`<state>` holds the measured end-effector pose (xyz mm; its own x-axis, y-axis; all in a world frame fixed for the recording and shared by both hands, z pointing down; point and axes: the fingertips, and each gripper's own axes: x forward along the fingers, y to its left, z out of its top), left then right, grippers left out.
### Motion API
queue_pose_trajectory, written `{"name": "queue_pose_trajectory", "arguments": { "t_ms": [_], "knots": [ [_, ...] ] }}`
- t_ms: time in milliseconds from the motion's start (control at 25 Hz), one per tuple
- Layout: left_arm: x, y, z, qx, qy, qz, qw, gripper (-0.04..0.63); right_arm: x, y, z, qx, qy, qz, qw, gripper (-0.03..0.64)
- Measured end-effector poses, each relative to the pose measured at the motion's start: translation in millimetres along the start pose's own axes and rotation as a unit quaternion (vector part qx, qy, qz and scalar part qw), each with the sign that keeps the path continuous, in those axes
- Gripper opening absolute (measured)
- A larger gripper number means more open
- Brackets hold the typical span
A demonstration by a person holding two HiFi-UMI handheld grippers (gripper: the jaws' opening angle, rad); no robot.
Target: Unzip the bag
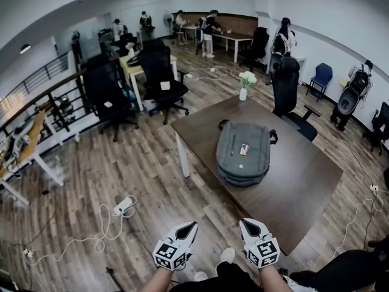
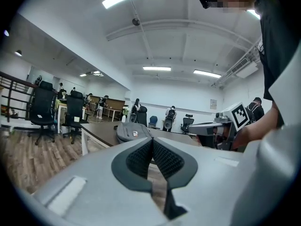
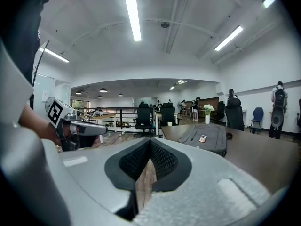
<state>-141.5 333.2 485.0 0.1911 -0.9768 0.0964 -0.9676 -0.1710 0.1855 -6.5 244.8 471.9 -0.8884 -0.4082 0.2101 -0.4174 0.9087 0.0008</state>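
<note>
Two grippers show at the bottom edge of the head view, side by side with a gap between them: the left gripper (image 1: 192, 225) and the right gripper (image 1: 247, 224). Each one is held in a hand of the person, and each points forward, toward the counter (image 1: 295, 184).

In the left gripper view the jaws are clenched. Their dark ribbed pads meet along one line and nothing is between them. In the right gripper view it is the same: the pads are pressed together and they hold nothing.

The grey bag (image 1: 243, 154) lies flat on the dark brown counter, about in its middle, with its carry loop on the far end. It is well apart from both grippers. They are over the wooden floor (image 1: 140, 169), in front of the near corner of the counter, and neither one touches the bag. In the head view the bag lies ahead of the right gripper, and the left gripper is more to the side. A small label (image 1: 244, 149) sits on top of the bag. Its zip is too small to see whether it is done up or not.

At the far corner of the counter a white vase (image 1: 244, 93) with pale flowers stands, and a black office chair (image 1: 285, 84) is just beside that end. A white power strip (image 1: 123, 207) with its cable lies on the floor, to the left of the left gripper.
</note>
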Motion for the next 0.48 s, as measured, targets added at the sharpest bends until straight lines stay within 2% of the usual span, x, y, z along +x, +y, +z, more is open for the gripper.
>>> {"name": "queue_pose_trajectory", "arguments": {
  "t_ms": [480],
  "knots": [
    [100.3, 43.2, 11.8, 0.012, 0.025, -0.014, 0.9995, 0.017, 74.0, -83.8, 4.9, 0.016, -0.001, -0.012, 1.000, 0.003]
  ]
}}
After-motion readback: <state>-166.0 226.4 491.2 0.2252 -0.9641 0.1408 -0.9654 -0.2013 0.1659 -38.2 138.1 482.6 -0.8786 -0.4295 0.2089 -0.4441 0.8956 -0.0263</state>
